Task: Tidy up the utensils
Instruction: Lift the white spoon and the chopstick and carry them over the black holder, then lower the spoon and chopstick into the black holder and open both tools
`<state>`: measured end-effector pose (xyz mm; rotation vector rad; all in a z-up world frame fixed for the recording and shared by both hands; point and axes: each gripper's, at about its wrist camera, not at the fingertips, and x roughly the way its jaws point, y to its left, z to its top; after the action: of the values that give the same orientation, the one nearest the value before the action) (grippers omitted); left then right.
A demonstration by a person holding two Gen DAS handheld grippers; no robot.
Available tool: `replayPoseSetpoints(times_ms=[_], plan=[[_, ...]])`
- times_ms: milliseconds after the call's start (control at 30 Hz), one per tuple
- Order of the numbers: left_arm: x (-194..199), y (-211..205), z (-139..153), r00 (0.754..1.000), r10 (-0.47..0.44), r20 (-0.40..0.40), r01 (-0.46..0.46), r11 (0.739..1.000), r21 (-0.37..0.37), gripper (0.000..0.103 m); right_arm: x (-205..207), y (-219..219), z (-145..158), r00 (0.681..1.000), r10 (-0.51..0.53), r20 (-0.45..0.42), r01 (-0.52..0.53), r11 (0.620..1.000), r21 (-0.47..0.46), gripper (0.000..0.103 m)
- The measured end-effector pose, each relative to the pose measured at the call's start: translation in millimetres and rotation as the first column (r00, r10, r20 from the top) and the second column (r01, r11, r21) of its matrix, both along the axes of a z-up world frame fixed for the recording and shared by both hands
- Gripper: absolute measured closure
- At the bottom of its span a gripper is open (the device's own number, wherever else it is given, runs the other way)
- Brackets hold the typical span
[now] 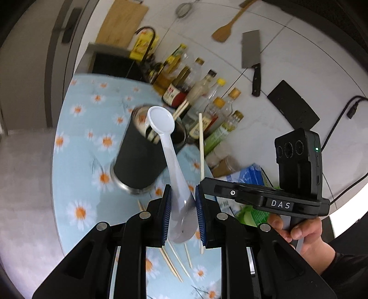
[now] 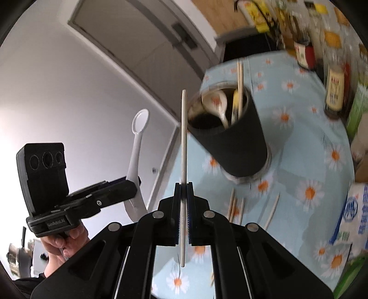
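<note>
The bench (image 1: 76, 142) has a light blue cloth with white and orange daisies on it. Behind it is a wall (image 1: 287, 57) of big white tiles with thin dark lines between them. A wooden cutting board (image 1: 122, 23) leans up against that wall, near a dark sink (image 1: 115, 65) with a curved tap. A wooden spatula (image 1: 226, 28), a wide knife (image 1: 251, 57) and a round strainer (image 1: 184, 10) hang on the tiles. A black cable (image 1: 340, 119) runs down the wall. To the side is a pale grey door (image 2: 142, 41) with a dark handle (image 2: 184, 39). Bright light shines in from the far left of the right wrist view.
</note>
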<state>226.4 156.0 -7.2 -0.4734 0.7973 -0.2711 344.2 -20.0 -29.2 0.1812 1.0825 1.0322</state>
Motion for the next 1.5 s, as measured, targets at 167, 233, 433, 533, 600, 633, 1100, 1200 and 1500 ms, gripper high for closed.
replayPoseSetpoints(times_ms=[167,233,433,533,600,633,1100,1200,1500], plan=[[20,6,16,0.997,0.006,0.074,-0.009,0.999,0.036,0.084,16,-1,16,0.993,-0.083,0.083,0.076,0.994,0.079,0.097],[27,8,22,0.995,0.007,0.104,-0.013,0.998,0.055,0.084,21,1,28,0.987,-0.1,0.128,0.09,0.993,0.082,0.097],[50,12,31,0.987,-0.022,0.161,0.01,0.997,0.076,0.084,35,7,52,0.963,-0.152,0.222,0.123,0.983,0.139,0.097],[62,15,35,0.982,-0.023,0.187,0.006,0.996,0.09,0.084,44,11,61,0.951,-0.171,0.259,0.136,0.979,0.15,0.097],[67,17,38,0.978,-0.017,0.208,-0.006,0.994,0.107,0.084,49,12,65,0.945,-0.187,0.269,0.148,0.976,0.159,0.097],[70,18,39,0.976,-0.019,0.219,-0.007,0.993,0.114,0.084,54,13,68,0.941,-0.194,0.278,0.152,0.974,0.168,0.097],[87,10,29,0.932,-0.029,0.362,-0.06,0.971,0.232,0.084,72,27,70,0.854,-0.299,0.425,0.228,0.951,0.21,0.097],[90,11,19,0.937,-0.011,0.35,-0.075,0.97,0.231,0.084,74,27,63,0.845,-0.311,0.434,0.243,0.948,0.207,0.097],[97,4,-9,0.942,-0.007,0.335,-0.084,0.963,0.258,0.084,82,31,41,0.831,-0.333,0.445,0.284,0.943,0.174,0.097]])
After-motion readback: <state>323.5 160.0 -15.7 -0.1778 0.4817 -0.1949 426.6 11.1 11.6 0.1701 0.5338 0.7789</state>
